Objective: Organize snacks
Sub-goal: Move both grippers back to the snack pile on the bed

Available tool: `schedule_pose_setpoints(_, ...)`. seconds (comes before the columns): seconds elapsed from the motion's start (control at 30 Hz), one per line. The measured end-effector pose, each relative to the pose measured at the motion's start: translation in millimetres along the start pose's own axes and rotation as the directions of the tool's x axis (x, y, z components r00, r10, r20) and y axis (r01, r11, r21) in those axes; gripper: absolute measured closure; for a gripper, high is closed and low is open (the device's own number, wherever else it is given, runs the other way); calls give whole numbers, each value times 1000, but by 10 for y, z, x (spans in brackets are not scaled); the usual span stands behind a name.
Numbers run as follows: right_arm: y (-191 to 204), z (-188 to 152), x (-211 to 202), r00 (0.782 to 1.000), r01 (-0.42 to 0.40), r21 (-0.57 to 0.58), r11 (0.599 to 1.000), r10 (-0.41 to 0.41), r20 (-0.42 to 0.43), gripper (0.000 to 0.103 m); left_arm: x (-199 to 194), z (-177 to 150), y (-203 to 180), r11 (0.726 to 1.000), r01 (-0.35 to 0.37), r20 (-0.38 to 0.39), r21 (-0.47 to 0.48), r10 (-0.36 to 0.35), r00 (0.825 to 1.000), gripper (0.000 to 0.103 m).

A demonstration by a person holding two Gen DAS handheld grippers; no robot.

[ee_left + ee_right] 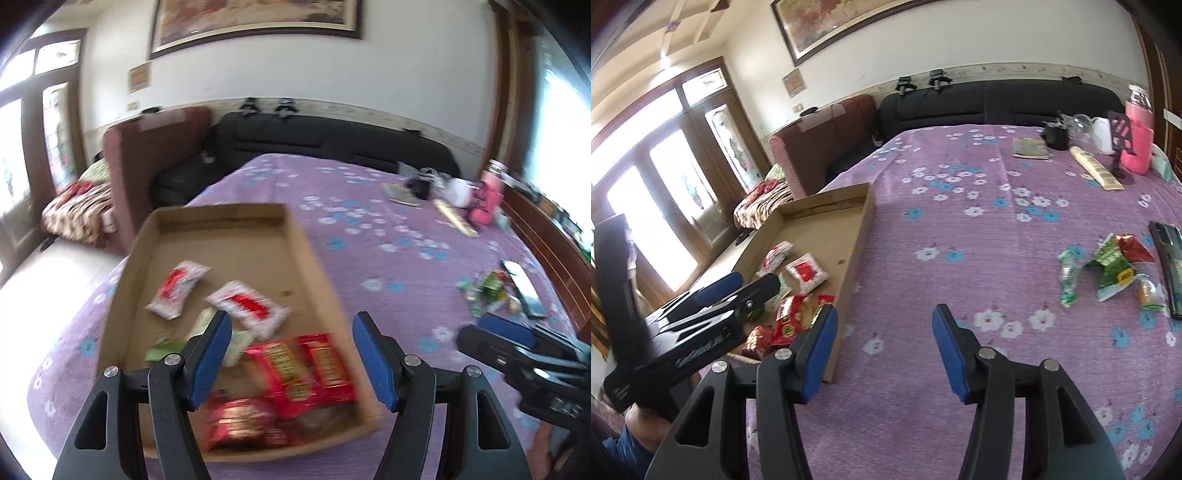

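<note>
A shallow cardboard tray [236,221] lies on the purple flowered bed cover; it also shows in the right wrist view [849,240]. In it lie two white-and-red packets [177,288], red snack packets [314,365] and a pale green packet [201,325]. My left gripper [291,354] is open and empty, just above the tray's near end. My right gripper [884,347] is open and empty over bare cover, right of the tray. A loose pile of green and red snack packets [1112,269] lies on the cover at the right; it also shows in the left wrist view [487,295].
A dark phone [1171,262] lies beside the loose pile. At the far right of the bed stand a pink bottle [1137,140], a white cup [1102,134], a black object [1056,134], a cream tube [1097,171] and a booklet [1030,147]. A black headboard [997,99] is beyond.
</note>
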State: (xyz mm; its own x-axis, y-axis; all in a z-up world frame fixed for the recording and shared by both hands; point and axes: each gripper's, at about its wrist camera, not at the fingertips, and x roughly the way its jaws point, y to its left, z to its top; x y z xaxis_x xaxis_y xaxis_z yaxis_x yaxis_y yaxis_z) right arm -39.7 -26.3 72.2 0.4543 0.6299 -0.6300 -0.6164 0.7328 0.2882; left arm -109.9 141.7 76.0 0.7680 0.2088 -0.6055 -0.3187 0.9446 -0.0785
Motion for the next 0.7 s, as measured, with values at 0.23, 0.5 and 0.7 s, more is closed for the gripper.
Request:
schedule_pose_setpoints(0.23, -458, 120, -200, 995, 91, 52, 994, -93, 31, 50, 121, 95, -614, 989, 117, -50, 85, -113, 992, 28)
schedule_pose_setpoints(0.5, -1230, 260, -424, 977, 196, 183, 963, -208, 44, 51, 561, 231, -1104, 977, 203, -181, 63, -189, 965, 28)
schedule_pose_setpoints(0.7, -1643, 379, -370, 976, 211, 257, 943, -218, -2, 60, 1002, 468, -1401, 968, 248, -259, -49, -252, 932, 29)
